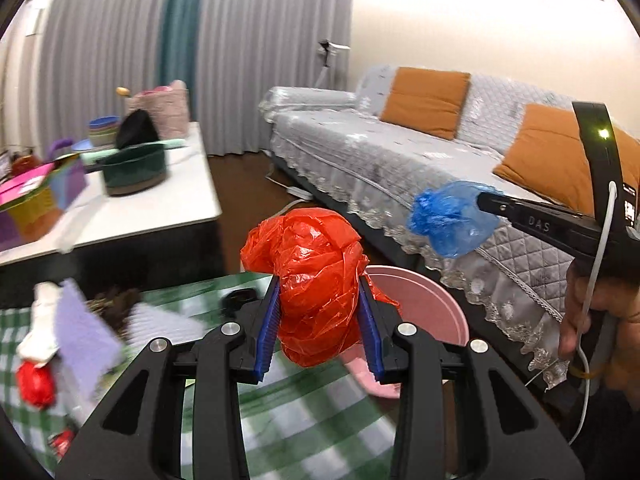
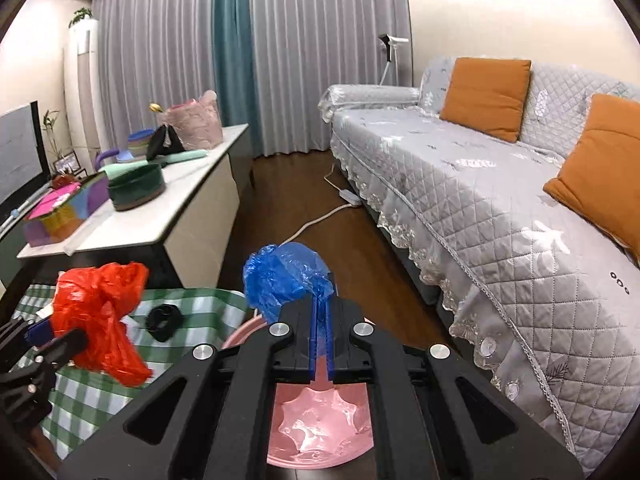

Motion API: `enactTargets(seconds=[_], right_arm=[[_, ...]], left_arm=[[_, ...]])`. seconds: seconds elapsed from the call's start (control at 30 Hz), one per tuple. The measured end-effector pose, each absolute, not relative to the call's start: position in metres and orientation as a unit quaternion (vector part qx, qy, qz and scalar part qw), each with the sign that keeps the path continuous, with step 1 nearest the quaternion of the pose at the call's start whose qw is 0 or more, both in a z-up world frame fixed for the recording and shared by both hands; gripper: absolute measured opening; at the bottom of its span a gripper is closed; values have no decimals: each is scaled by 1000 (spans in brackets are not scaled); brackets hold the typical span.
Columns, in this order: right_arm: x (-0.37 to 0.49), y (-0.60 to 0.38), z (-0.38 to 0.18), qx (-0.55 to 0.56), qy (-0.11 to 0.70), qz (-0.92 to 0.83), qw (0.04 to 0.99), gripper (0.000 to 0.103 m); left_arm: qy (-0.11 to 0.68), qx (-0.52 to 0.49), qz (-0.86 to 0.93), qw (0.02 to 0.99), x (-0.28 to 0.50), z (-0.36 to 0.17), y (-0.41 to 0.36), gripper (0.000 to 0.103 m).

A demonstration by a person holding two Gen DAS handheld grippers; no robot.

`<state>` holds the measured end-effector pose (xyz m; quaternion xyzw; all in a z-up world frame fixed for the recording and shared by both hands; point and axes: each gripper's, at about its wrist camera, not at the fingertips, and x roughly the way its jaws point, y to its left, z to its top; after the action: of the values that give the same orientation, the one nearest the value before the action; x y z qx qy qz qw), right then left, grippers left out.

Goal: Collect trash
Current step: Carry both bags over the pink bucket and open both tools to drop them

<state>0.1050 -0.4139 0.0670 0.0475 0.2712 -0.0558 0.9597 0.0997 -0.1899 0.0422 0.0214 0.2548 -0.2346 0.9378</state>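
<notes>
My left gripper is shut on a crumpled red plastic bag and holds it in the air above the near edge of the pink bin. My right gripper is shut on a crumpled blue plastic bag and holds it over the pink bin, which is directly below. In the left wrist view the blue bag and the right gripper hang at the right. In the right wrist view the red bag and the left gripper show at the left.
A green checked cloth covers the table, with a purple cloth, a small red wad, a white piece and a black ring on it. A white cabinet stands left. A grey sofa stands right.
</notes>
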Motion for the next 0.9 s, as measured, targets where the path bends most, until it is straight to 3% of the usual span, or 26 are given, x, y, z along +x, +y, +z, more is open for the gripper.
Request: enactTargets(seconds=[0.57,0.63,0.67,0.7,0.77,0.9], right_arm=[[127,-442,47,74,287,-72,952,5],[126,-442,47,72,286,-82,952,12],[126,-442,47,74,285,-83,952,27],[125,-443,48,79,281,-83,953,49],[123,-444,51,81,271,-91,955,64],[124,-440,52,79,270,-91,955,64]], left_arm=[[284,48,-286,914,147,11,-259,38],[291,46,-294,909,149,9,-262,42],[295,45,-296,908,150,9,-262,46],[297,43,-296,907,149,8,-261,48],[297,41,-292,908,148,9,-256,48],[295,37,-280,913,139,13,-242,48]])
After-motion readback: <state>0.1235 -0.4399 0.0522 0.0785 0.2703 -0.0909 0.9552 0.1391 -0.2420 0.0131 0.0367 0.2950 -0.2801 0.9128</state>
